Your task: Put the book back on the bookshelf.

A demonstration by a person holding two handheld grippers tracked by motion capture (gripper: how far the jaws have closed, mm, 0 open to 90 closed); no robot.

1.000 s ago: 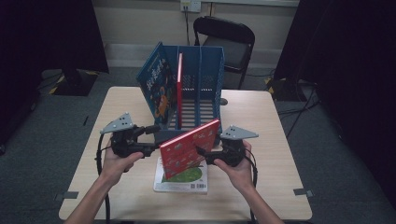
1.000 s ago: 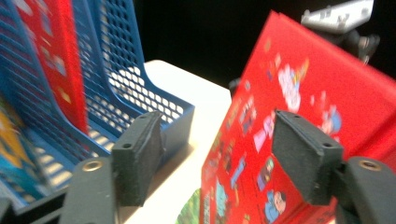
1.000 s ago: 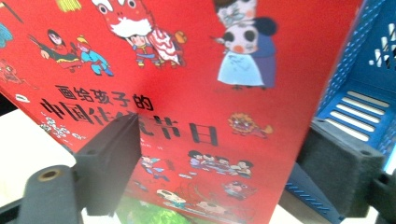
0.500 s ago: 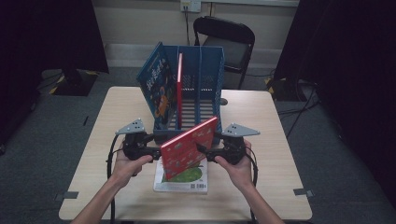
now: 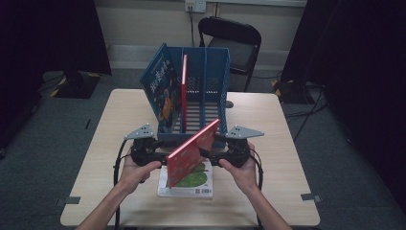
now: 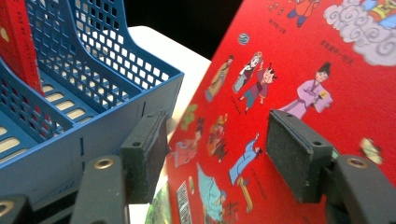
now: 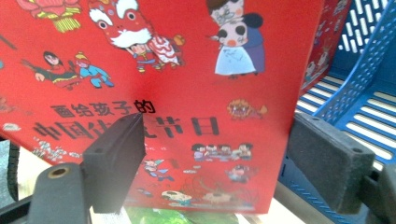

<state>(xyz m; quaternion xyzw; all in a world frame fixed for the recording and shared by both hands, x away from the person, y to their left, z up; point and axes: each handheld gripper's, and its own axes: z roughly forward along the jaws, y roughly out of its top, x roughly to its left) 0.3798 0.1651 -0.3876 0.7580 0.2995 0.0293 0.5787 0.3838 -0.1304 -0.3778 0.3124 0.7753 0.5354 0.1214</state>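
On the left of the high view, the left gripper (image 5: 165, 157) sits in the person's left hand (image 5: 136, 167), low over the table (image 5: 287, 143), pointing toward the centre. In the left gripper view its jaws stand apart. The lower edge of the red book (image 5: 193, 152) lies between them; the right pad is against or just in front of the red cover (image 6: 299, 84), the left pad is clear of the book and close to the front wall of the blue rack (image 6: 84, 140). Whether this claw bears on the book cannot be told; it reads as open.

At centre, the red book is held upright and tilted, clear of the table, its upper corner near the front edge of the blue rack (image 5: 210, 81). Below it a green book (image 5: 189, 181) lies flat on the table. In the rack, a blue book (image 5: 160, 86) leans in the left compartment and a thin red book (image 5: 184, 91) stands upright just beside it.

On the right, the right gripper (image 5: 214, 157) is in the person's right hand (image 5: 239, 168), facing the left one. In the right gripper view its jaws are spread wide, with the book's front cover (image 7: 187, 93) in front of them. The left pad overlaps the cover, the right pad stands beside the book's edge, apart from it. This claw is open.
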